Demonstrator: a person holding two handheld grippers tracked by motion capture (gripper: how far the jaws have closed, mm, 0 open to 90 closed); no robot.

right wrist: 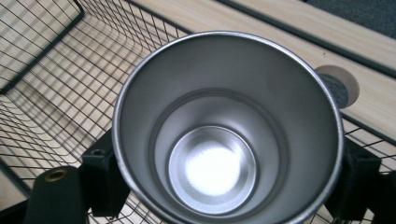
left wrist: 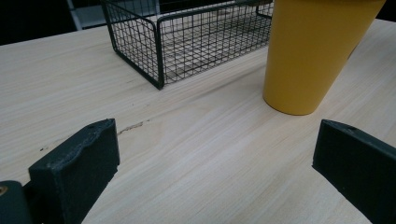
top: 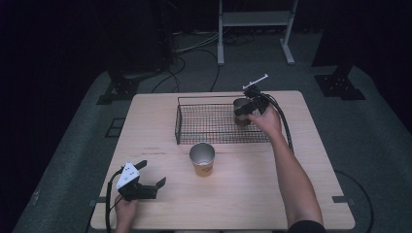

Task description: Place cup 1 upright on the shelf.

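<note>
A smooth steel cup (right wrist: pixel 226 130), mouth up, sits clamped between the right gripper (top: pixel 248 108) jaws above the black wire basket (top: pixel 209 125). The left gripper (top: pixel 145 187) rests wide apart, empty, on the pale wooden table (top: pixel 243 194), the yellow tapered cup (left wrist: pixel 317 51) just ahead.

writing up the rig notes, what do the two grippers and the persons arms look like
Both grippers are black with two blocky jaws. The left gripper carries a pale three-cornered plate; the right gripper has a white bar on top and black cables trailing back. Forearms are bare, with a dark sleeve at the right upper arm.
</note>
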